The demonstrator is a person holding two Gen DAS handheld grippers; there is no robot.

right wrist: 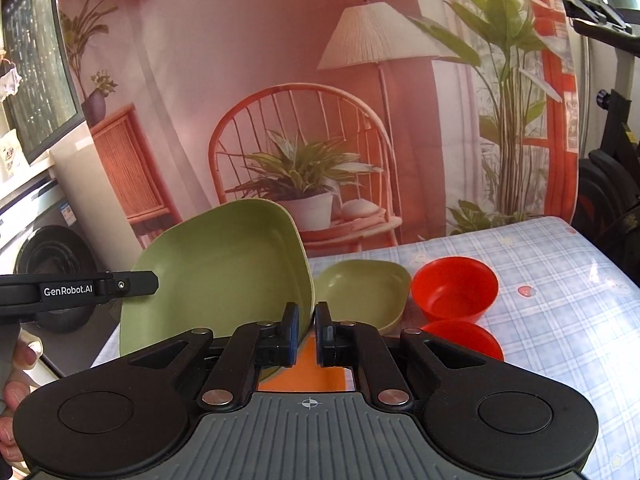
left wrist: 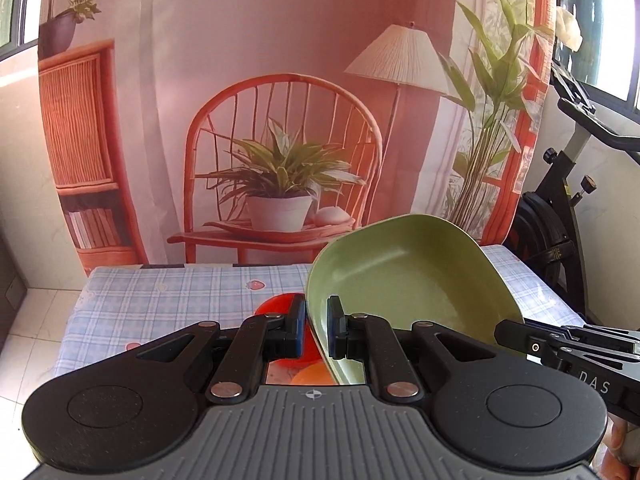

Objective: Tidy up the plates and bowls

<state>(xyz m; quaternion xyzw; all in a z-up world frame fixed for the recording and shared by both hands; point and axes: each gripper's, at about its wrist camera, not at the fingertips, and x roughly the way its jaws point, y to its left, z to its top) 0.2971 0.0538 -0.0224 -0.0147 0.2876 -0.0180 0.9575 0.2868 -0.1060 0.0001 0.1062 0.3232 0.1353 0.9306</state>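
I hold one green plate aloft, both grippers' fingers pinched on its rim; second plate and red bowls remain unstacked on the bench.

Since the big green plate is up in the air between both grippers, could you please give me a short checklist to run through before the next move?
1. Left gripper clamped on the large green plate: ok, rim sits between the shut jaws.
2. Right gripper clamped on the opposite rim: ok.
3. Plate clear of the table: ok, it is lifted and tilted.
4. Smaller green plate free to receive it: ok, nothing lies in it.
5. Red bowls out of the way: cannot tell; they sit close beside the smaller plate.
6. Orange item under the grippers: cannot tell what it is.
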